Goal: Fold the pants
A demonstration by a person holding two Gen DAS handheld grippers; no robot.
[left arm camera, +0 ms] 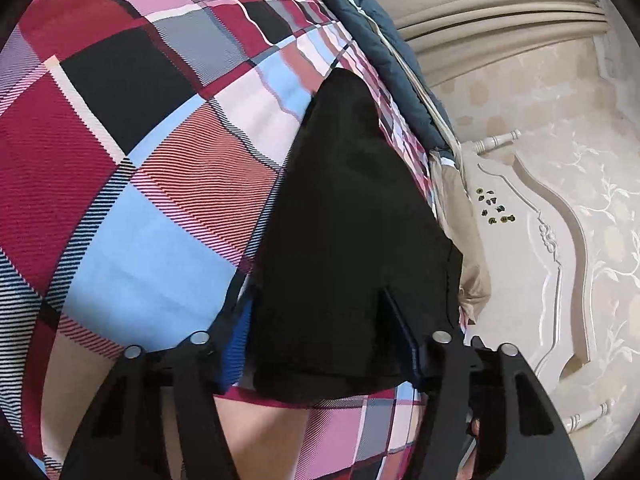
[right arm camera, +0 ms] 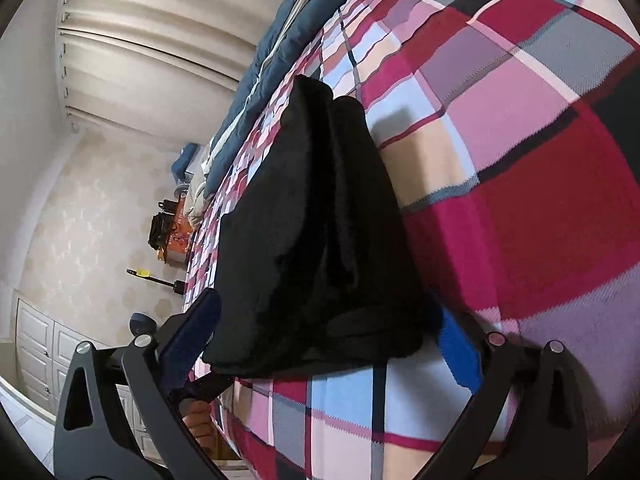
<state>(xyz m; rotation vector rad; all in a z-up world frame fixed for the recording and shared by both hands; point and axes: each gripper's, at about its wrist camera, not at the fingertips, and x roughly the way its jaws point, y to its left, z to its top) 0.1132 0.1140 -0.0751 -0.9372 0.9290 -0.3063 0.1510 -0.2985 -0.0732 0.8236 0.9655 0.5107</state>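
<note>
Black pants [left arm camera: 352,220] lie folded into a long narrow stack on the plaid bed cover [left arm camera: 120,160], running away from both cameras. In the left wrist view my left gripper [left arm camera: 320,336] grips the near end of the stack, its right finger sunk into the cloth and its blue pad [left arm camera: 236,344] against the cloth's left edge. The right wrist view shows the same pants [right arm camera: 320,220]. My right gripper [right arm camera: 324,332] stands wide open astride their near end, with its fingers [right arm camera: 196,328] apart from the cloth on both sides.
A dark blue quilt [right arm camera: 260,80] lies along the far side of the bed. The bed edge drops beside the pants toward a carved white bed board [left arm camera: 540,240]. An orange box [right arm camera: 176,232], pale curtains [right arm camera: 160,40] and white cabinet doors [right arm camera: 36,340] stand past the bed.
</note>
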